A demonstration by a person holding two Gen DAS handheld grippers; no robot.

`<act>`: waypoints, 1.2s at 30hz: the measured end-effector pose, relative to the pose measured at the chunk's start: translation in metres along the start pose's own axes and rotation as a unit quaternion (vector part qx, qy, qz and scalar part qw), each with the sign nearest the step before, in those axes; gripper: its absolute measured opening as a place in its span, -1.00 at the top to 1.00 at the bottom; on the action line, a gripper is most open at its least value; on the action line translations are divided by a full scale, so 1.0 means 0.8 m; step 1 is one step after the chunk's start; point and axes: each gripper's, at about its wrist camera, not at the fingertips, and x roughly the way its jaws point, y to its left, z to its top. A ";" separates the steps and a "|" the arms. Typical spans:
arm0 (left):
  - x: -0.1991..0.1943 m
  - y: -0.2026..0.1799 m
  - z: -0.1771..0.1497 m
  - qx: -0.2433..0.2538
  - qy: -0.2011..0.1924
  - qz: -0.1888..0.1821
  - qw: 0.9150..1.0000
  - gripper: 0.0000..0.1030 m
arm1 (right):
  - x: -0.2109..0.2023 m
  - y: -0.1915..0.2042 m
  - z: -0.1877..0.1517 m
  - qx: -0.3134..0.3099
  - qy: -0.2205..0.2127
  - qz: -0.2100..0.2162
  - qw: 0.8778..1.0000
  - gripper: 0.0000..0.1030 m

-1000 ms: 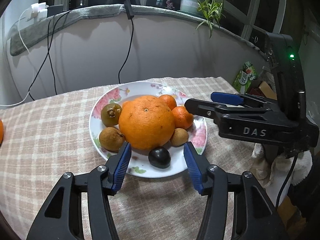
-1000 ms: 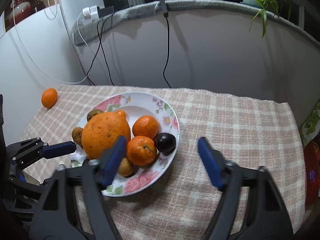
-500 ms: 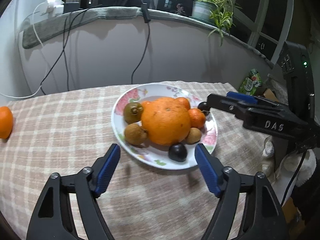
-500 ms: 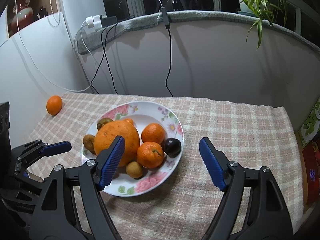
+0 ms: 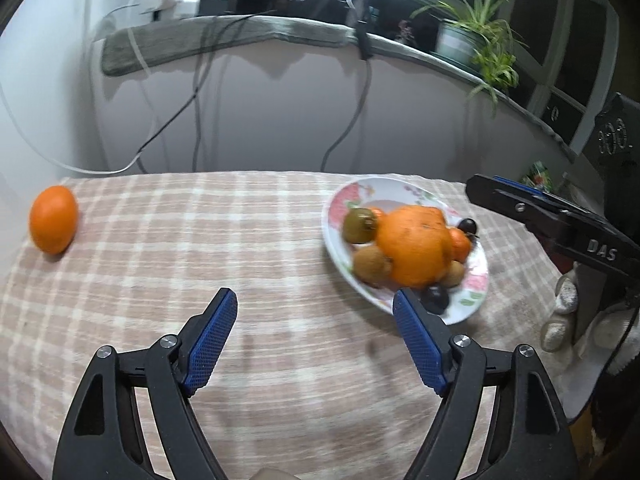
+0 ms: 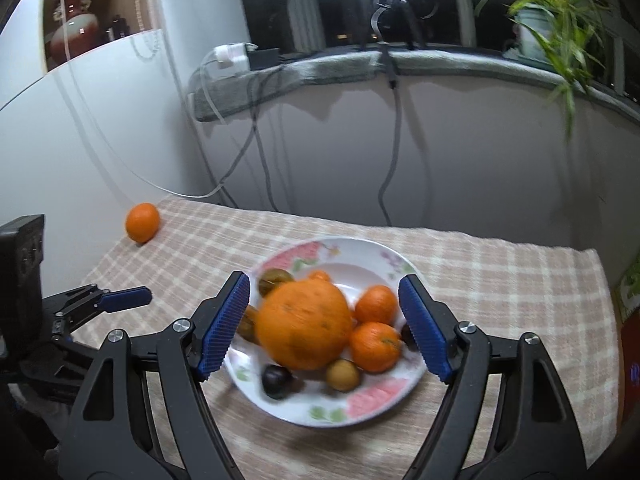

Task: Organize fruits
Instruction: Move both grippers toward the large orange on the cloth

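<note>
A flowered plate (image 5: 384,203) (image 6: 348,249) holds a big orange (image 5: 414,248) (image 6: 306,328), mandarins (image 6: 375,346), brown kiwis (image 5: 370,265), a greenish fruit (image 5: 359,225) and dark plums (image 5: 436,298) (image 6: 276,380). A lone orange (image 5: 53,219) (image 6: 142,222) lies on the checked cloth at the far left. My left gripper (image 5: 314,298) is open over bare cloth, left of the plate, with nothing between its fingers. My right gripper (image 6: 323,282) is open and hangs above the near side of the plate, apart from the fruit.
A curved wall with hanging cables (image 5: 352,128) runs close behind the table. A potted plant (image 6: 552,24) and a charger (image 6: 232,54) sit on the sill. A gloved hand (image 5: 560,312) holds the right gripper. A green packet (image 5: 538,176) lies off the table's right end.
The left gripper's jaws widened and it swung left away from the plate, so the lone orange came into view. The right gripper drew back and rose a little over the plate.
</note>
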 end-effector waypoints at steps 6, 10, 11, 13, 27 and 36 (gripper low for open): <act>-0.007 0.038 -0.004 -0.008 0.004 0.025 1.000 -0.56 | 0.020 0.030 0.014 -0.010 0.016 0.038 0.999 -0.55; -0.017 0.072 -0.007 -0.029 -0.008 0.049 0.998 -0.56 | 0.040 0.056 0.021 -0.029 0.036 0.044 0.998 -0.70; -0.019 0.081 -0.008 -0.036 -0.010 0.053 0.998 -0.56 | 0.045 0.063 0.022 -0.031 0.040 0.048 0.998 -0.76; -0.022 0.103 -0.010 -0.049 -0.010 0.062 0.997 -0.56 | 0.054 0.076 0.023 -0.035 0.047 0.058 0.997 -0.77; -0.045 0.226 0.000 -0.114 -0.059 0.109 0.986 -0.56 | 0.134 0.177 0.054 -0.058 0.079 0.133 0.986 -0.77; -0.022 0.275 0.012 -0.125 -0.057 0.107 0.985 -0.52 | 0.203 0.240 0.069 -0.061 0.109 0.180 0.976 -0.77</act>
